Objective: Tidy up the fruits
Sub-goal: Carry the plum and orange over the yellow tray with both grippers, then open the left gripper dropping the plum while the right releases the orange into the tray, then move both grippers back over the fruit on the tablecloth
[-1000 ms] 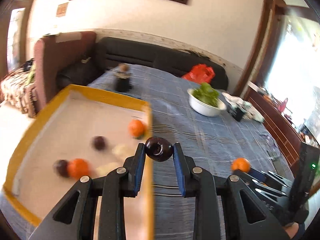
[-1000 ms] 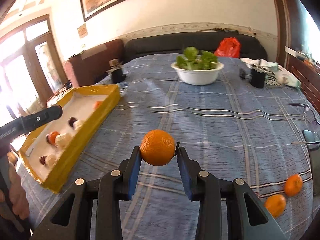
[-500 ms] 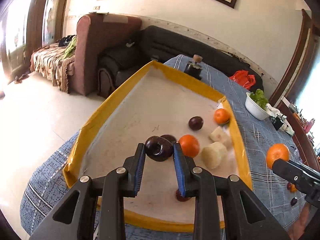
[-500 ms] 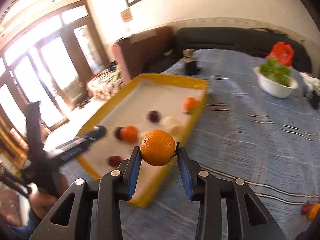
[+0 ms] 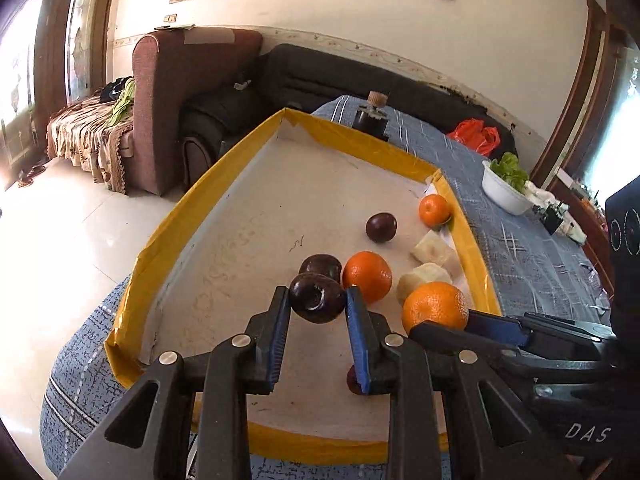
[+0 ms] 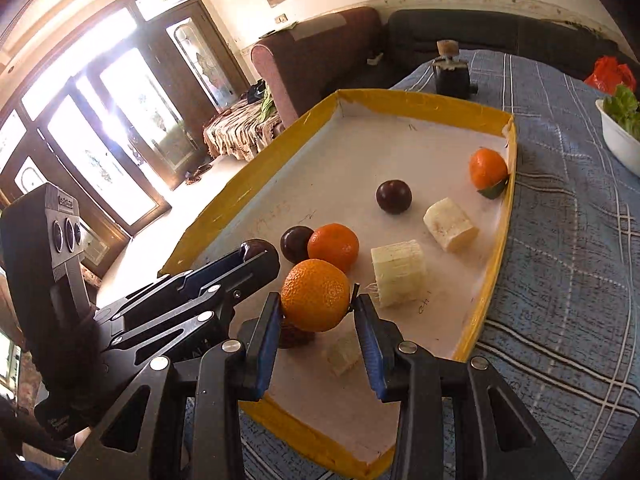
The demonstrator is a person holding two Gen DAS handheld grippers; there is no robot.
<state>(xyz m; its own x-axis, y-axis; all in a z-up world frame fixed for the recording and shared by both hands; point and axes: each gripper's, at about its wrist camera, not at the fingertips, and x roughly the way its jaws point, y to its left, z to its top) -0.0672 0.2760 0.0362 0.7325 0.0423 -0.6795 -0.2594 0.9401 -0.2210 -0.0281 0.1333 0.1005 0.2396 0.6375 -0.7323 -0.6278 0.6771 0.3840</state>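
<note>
Both jaws grip fruit, plum [image 5: 317, 298] left, orange [image 6: 315, 300] right, over tray [image 5: 362, 148] (blue-clothed table [image 6: 568, 216]).

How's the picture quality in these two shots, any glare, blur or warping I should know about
Left wrist view: sharp, the plum in the left gripper reads clearly; fisheye bends the yellow tray edges, and the windows at the frame edges are overexposed. Right wrist view: also sharp on the orange in the right gripper; the glass doors blow out to white, and the corners vignette dark.
</note>
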